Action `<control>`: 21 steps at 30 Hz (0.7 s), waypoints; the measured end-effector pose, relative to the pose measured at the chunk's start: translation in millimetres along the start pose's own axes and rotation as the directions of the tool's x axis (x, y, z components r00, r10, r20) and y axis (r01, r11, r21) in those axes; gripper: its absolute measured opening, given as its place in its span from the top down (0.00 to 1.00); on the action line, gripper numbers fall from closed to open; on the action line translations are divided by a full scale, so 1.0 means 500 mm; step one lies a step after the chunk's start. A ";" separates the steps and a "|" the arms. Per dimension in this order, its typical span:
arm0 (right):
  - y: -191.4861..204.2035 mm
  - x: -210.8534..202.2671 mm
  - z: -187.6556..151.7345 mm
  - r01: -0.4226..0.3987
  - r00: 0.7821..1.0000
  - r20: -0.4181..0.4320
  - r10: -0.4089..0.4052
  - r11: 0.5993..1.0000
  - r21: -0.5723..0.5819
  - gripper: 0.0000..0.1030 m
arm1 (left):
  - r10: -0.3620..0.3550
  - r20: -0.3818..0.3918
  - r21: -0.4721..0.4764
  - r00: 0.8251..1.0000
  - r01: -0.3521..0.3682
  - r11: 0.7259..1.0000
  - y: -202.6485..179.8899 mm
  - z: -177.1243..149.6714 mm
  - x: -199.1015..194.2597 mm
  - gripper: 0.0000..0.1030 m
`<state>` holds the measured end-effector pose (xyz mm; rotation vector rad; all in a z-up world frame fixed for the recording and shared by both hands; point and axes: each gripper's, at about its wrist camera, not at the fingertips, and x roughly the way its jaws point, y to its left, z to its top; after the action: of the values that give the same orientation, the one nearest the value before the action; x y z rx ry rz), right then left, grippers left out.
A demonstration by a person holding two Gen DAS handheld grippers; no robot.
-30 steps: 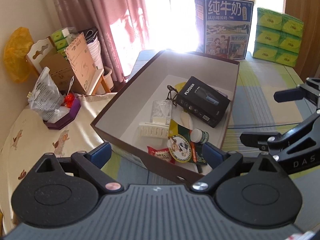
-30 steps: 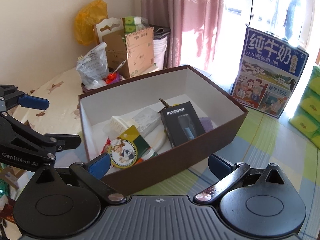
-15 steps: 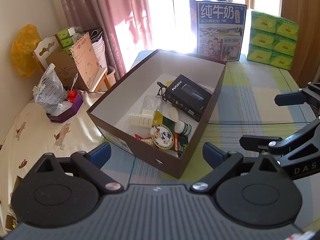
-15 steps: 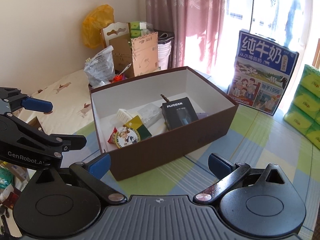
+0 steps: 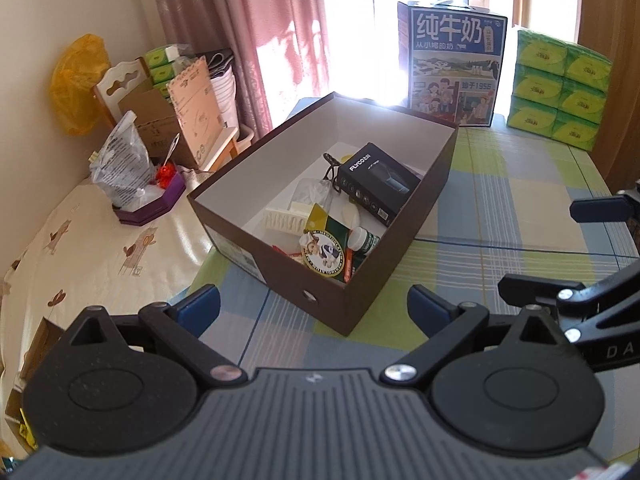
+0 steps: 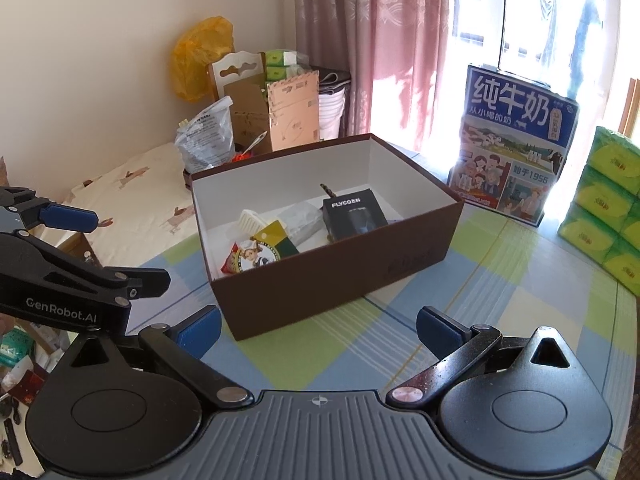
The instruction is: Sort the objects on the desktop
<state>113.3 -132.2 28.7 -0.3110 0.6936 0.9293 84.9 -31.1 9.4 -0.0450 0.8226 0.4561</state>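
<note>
Box: a dark brown rectangular cardboard box (image 5: 320, 280) with a white lining stands open on the checked blue, green and yellow tablecloth (image 5: 500, 200), at 12 o'clock from both grippers.
Box contents: a black carton printed "FLYCO" (image 5: 376, 184) lies toward 1 o'clock inside; a white ribbed plastic piece (image 5: 282, 220), a green and yellow packet with a round cartoon badge (image 5: 324, 246) and a small green bottle with a white cap (image 5: 362, 240) crowd the near end.
Writing: the tall blue milk carton (image 6: 516, 148) at 1 o'clock reads "纯牛奶" and "1956"; the other gripper's arm reads "GenRobot.AI" in the right wrist view.
Materials: glossy green plastic tissue packs (image 5: 560, 84) are stacked at 2 o'clock; pink patterned curtains (image 5: 260, 32) hang at 11 o'clock.
Left gripper (image 5: 314, 306): blue-padded fingers spread wide, holding nothing, short of the box.
Right gripper (image 6: 318, 326): likewise spread and empty, near the box's long side.
</note>
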 end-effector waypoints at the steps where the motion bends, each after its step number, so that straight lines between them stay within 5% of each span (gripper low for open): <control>1: 0.000 -0.003 -0.003 -0.002 1.000 0.000 0.002 1.000 -0.001 0.02 | 0.004 0.002 -0.004 1.000 -0.004 1.000 -0.002 -0.003 -0.003 0.04; 21: -0.013 -0.044 -0.033 -0.046 0.999 0.026 0.046 0.999 -0.017 0.02 | 0.072 0.010 -0.072 0.997 -0.072 0.995 -0.031 -0.040 -0.059 0.04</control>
<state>102.9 -158.4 30.8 -0.2981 0.6719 0.9820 60.0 -60.6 14.5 -0.0785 0.7976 0.5532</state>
